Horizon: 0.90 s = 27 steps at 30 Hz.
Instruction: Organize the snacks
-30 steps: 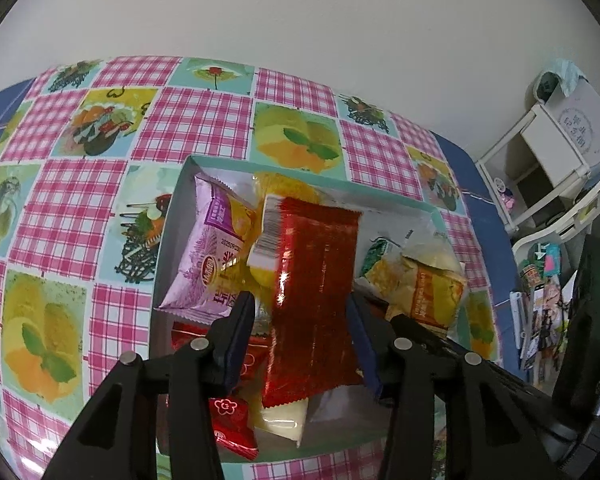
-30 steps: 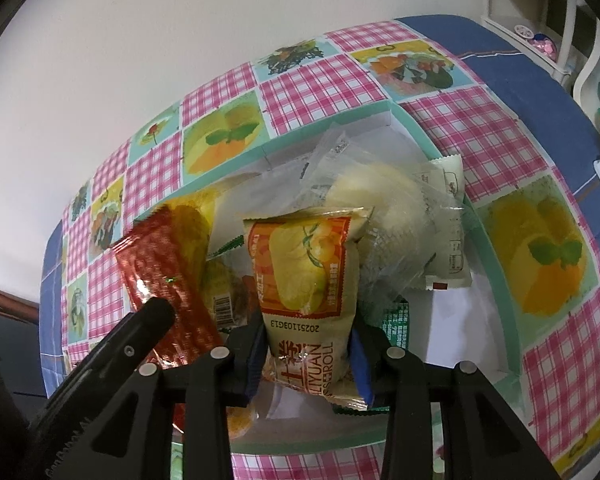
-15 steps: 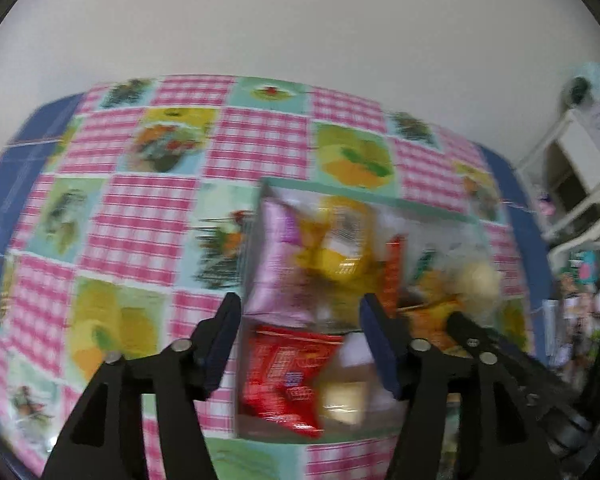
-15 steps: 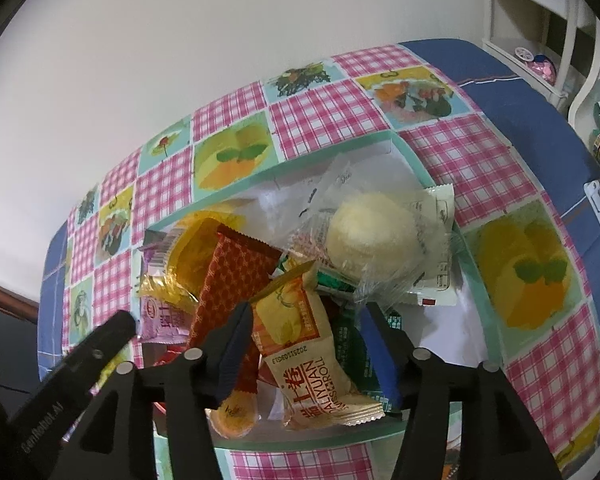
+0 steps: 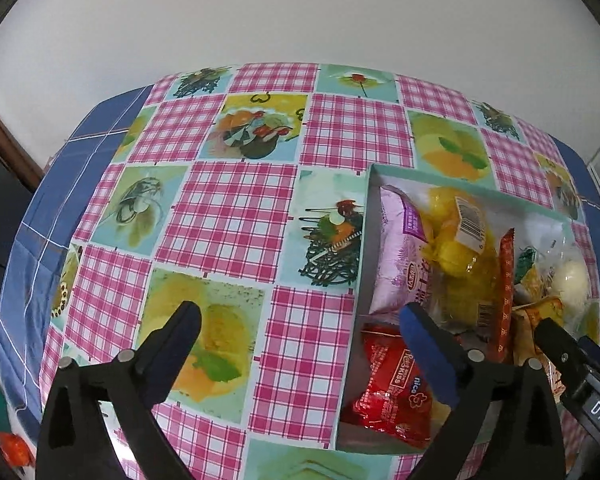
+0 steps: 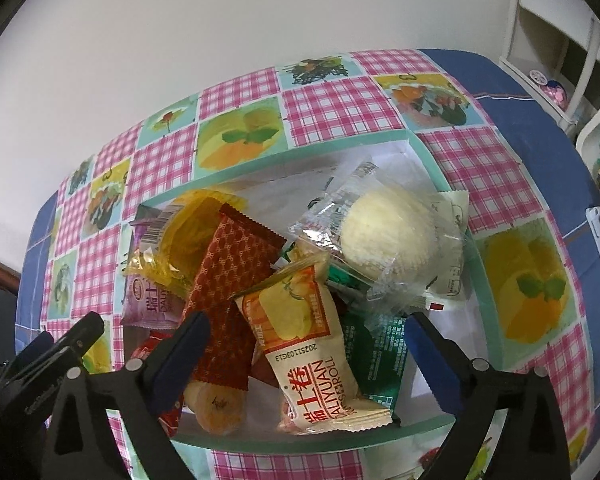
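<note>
Since both tools stand spread wide w/ nothing between the pads, this looks like the tail end of a drop-off: their jaws have just been opening, and the packets now lie loose in the box. Left tool point(image 5: 300, 316) hangs released over bare checked cloth on the bench point(image 5: 228, 216), just beside the box's left wall, one finger over the box edge. Right tool point(image 6: 306, 330) hangs released right over the pile, not touching any packet as far as I can tell.

Snacks are all in the shallow teal-rimmed box point(image 6: 456, 184): beige egg-roll packet point(image 6: 308, 344) on top, tilted; dark-red patterned packet point(image 6: 228, 280) beside it; yellow wrapper point(image 6: 188, 236), pink packet point(image 5: 400, 256), shiny red packet point(image 5: 388, 384), green packet point(image 6: 376, 344) and a clear-wrapped pale cake point(image 6: 384, 232) toward the right side.

Judgement: gathering seems mostly done, since no packets are seen loose on the cloth. Left to do, prob.: straightening, as the heap is jumbled, overlapping, some pieces on edge. Whether sorting by kind is wanted, can't tell.
</note>
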Motion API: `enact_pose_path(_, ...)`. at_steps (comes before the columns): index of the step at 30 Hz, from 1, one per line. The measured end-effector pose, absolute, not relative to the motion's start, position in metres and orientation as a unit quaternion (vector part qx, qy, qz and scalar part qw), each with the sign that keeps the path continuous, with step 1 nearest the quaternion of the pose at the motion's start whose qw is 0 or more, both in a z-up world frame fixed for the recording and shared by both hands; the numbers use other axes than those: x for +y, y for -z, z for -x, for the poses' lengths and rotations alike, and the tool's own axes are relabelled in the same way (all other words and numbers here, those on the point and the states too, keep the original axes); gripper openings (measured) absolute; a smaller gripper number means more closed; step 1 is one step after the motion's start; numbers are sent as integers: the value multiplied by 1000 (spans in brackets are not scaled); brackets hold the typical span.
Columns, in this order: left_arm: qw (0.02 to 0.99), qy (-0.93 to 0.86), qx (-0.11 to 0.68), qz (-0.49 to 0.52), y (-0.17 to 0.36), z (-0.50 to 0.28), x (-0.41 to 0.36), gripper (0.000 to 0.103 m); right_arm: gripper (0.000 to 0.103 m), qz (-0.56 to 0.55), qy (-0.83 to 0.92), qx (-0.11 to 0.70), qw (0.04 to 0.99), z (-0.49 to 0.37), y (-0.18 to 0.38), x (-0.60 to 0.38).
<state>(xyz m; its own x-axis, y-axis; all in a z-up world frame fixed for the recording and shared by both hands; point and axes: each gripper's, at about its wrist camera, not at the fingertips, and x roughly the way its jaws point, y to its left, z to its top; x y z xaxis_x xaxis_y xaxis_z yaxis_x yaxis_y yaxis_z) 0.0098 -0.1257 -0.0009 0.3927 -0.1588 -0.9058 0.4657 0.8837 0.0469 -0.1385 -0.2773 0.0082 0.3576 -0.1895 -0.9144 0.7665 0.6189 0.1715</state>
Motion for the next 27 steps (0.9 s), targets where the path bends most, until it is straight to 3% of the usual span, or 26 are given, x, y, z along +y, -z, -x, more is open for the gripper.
enact_pose_path(16,826,185,515,-131,2,-7,-120,101,103,-267,306,470,784,132,-18,-259)
enact_pose_path(27,833,110,505,-196,-7,8,-89,101,103,-255,299,478,786,133,-22,-232)
